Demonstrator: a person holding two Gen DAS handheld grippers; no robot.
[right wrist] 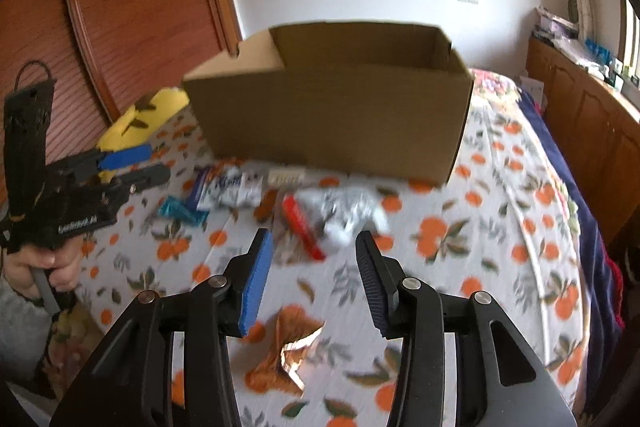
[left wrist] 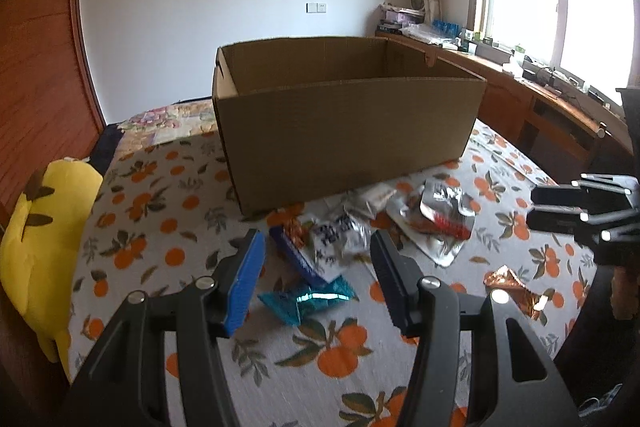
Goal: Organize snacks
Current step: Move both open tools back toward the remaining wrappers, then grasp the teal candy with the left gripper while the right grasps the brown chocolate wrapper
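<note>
An open cardboard box point(left wrist: 344, 131) stands on a bed with an orange-print sheet point(left wrist: 168, 227); it also shows in the right wrist view point(right wrist: 332, 115). Loose snack packets lie in front of it: a teal wrapper point(left wrist: 308, 301), a blue-and-white packet point(left wrist: 320, 251), a silver-and-red pouch point(left wrist: 440, 223) and a copper foil wrapper point(left wrist: 516, 293). My left gripper point(left wrist: 316, 263) is open and empty, hovering above the teal wrapper and the blue-and-white packet. My right gripper point(right wrist: 314, 259) is open and empty, above the copper wrapper point(right wrist: 288, 347), with the silver-and-red pouch point(right wrist: 340, 219) just beyond.
A yellow plush toy point(left wrist: 44, 239) lies at the bed's left edge by a wooden headboard point(left wrist: 36, 75). A wooden cabinet point(left wrist: 552, 111) with clutter runs under the window on the right. Each gripper shows in the other's view: the right one point(left wrist: 576, 211), the left one point(right wrist: 124, 167).
</note>
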